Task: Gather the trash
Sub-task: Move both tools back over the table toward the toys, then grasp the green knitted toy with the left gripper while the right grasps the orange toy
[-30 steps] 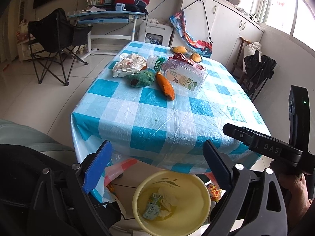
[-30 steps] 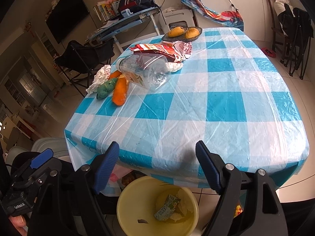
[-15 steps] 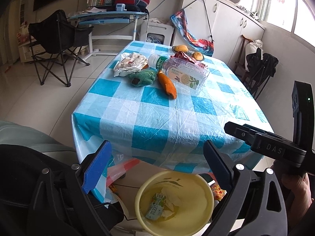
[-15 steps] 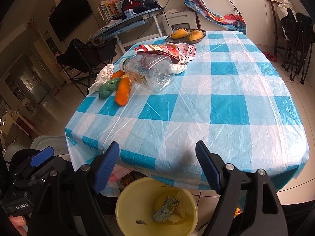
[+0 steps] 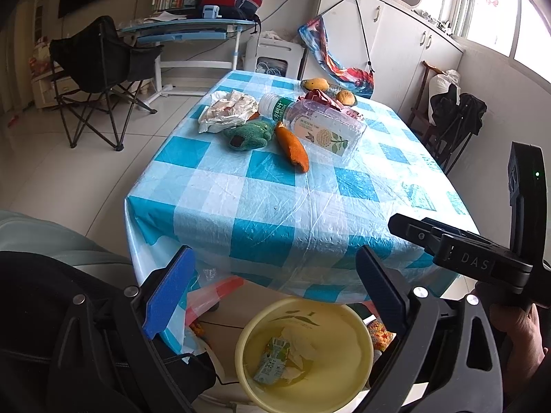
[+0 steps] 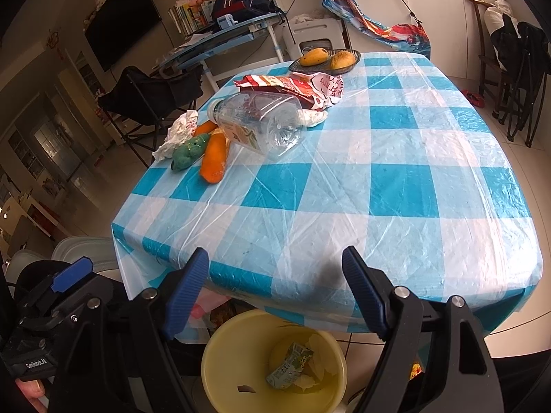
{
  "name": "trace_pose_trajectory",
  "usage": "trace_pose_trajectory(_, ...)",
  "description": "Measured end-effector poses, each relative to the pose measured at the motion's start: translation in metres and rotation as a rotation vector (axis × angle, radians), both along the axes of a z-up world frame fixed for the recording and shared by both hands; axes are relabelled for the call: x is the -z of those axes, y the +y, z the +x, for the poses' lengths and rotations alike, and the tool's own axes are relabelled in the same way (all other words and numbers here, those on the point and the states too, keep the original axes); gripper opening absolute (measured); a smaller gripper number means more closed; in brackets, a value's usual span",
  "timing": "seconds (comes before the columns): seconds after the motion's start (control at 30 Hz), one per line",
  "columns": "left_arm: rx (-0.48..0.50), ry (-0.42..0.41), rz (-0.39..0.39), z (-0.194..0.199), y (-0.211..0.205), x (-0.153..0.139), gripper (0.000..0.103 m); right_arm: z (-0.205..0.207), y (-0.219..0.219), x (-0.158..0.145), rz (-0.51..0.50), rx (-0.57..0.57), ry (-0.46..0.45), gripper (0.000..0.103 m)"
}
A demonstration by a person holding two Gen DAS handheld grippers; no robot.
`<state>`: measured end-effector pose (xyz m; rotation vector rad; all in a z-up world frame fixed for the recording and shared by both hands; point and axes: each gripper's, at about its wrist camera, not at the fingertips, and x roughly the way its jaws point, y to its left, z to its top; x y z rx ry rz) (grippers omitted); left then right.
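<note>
A clear plastic bottle (image 5: 320, 127) (image 6: 261, 124) lies on its side on the blue-checked table (image 6: 396, 186). Behind it is a red snack wrapper (image 6: 296, 86), and to its left crumpled white paper (image 5: 227, 110) (image 6: 179, 134). Below the table's near edge stands a yellow bin (image 5: 365, 340) (image 6: 213, 354) holding a small carton (image 5: 272, 361) (image 6: 289, 364) and scraps. My left gripper (image 5: 275, 292) and right gripper (image 6: 275, 292) both hang over the bin. Each is open with nothing between its blue pads.
A green plush toy (image 5: 246, 134) and an orange carrot-shaped toy (image 5: 292, 148) lie by the bottle. A dish with two mangoes (image 6: 325, 58) sits at the far edge. A plastic bag (image 5: 210, 296) hangs under the table. Folding chairs stand at left (image 5: 100, 69) and right (image 5: 458, 117).
</note>
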<state>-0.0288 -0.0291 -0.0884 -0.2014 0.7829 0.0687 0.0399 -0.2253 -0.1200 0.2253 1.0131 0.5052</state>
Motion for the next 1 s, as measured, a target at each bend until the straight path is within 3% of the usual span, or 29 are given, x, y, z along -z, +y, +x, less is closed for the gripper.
trace_pose_trajectory(0.4, -0.016, -0.023, -0.023, -0.001, 0.002, -0.004, 0.091, 0.0, 0.017, -0.006, 0.023, -0.01, -0.016, 0.077)
trace_pose_trajectory(0.57, -0.045, -0.063, -0.066, 0.002, 0.012, -0.019, 0.091, 0.001, 0.025, -0.007, 0.018, -0.018, -0.025, 0.077)
trace_pose_trajectory(0.83, -0.106, -0.096, -0.107, 0.041, 0.036, -0.04, 0.092, 0.029, 0.049, -0.006, 0.019, -0.06, -0.016, 0.074)
trace_pose_trajectory(1.0, -0.183, -0.077, -0.14, 0.057, 0.06, -0.031, 0.092, 0.043, 0.077, -0.004, 0.01, -0.123, -0.027, 0.07)
